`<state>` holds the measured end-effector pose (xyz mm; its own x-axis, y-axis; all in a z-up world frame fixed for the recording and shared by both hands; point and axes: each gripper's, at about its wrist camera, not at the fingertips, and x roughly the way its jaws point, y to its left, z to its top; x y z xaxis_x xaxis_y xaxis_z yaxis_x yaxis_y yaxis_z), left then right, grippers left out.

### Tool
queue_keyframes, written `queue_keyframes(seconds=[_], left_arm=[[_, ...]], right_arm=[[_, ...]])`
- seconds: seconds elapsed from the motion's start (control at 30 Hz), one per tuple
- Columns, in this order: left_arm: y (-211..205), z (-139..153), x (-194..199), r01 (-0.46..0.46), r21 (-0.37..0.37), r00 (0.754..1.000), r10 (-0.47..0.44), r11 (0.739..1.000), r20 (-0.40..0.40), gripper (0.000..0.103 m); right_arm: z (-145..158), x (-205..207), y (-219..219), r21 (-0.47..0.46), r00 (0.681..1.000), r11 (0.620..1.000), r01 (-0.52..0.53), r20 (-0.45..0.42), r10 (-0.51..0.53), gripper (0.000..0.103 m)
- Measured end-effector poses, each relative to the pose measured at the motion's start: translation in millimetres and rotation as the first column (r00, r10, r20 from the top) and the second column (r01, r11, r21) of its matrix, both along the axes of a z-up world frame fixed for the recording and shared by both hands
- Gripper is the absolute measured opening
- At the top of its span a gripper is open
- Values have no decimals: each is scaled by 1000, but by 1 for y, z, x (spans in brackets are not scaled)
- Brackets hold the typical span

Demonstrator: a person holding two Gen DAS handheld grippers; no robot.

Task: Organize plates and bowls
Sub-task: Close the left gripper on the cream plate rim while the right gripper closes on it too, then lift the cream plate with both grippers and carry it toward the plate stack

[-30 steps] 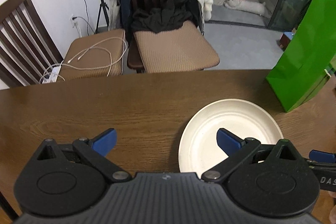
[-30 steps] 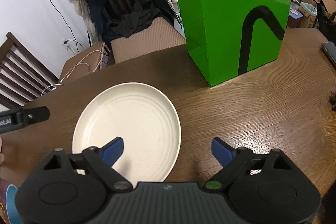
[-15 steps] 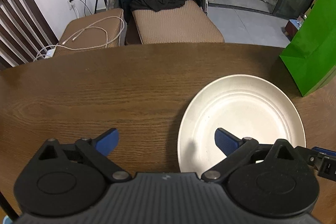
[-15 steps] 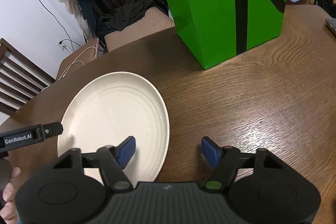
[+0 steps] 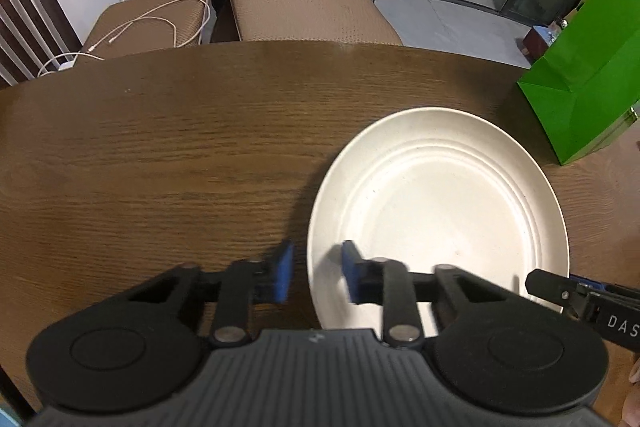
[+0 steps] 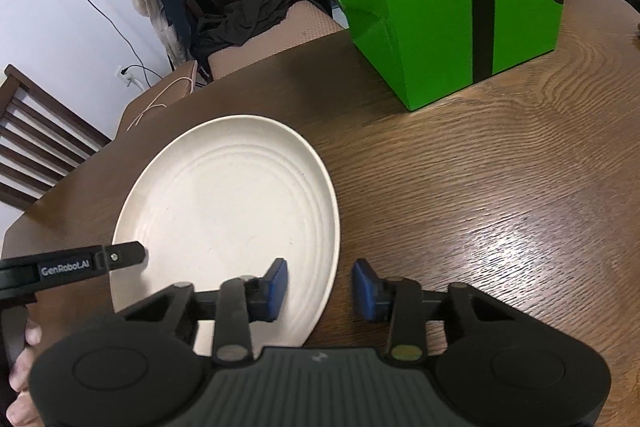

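Dark wooden table [image 5: 168, 155] carries a stiff, slick, breakable cream plate [image 5: 440, 195], whose near rim is straddled by left tool [image 5: 316, 273] and right tool [image 6: 320, 287], both just closing, contact unclear.

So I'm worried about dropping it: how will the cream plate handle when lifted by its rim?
The cream plate looks rigid, so it probably won't flex. Its smooth, faintly glossy rim may slip. Being wide and shallow, it will likely tilt if gripped unevenly.
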<state>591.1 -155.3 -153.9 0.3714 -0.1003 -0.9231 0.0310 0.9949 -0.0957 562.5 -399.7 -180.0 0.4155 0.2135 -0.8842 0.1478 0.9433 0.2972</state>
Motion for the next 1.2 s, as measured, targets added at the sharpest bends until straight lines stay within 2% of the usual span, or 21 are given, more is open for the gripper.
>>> queue_keyframes(seconds=[0.2, 0.3, 0.73, 1.2], left_arm=[[-3, 0, -4, 9, 4, 1000, -10, 1000, 23, 17], [-6, 0, -5, 17, 12, 999, -18, 1000, 32, 17], [-14, 15, -17, 69, 1, 994, -69, 998, 87, 17], [-27, 65, -51, 127, -26, 980, -121, 992, 155, 17]], right_arm=[[-3, 2, 4, -16, 1000, 1000, -2, 9, 2, 11], [-3, -3, 2, 0, 1000, 1000, 5, 21, -5, 9], [14, -20, -3, -54, 995, 999, 7, 96, -2, 9], [65, -59, -17, -84, 983, 995, 57, 177, -42, 9]])
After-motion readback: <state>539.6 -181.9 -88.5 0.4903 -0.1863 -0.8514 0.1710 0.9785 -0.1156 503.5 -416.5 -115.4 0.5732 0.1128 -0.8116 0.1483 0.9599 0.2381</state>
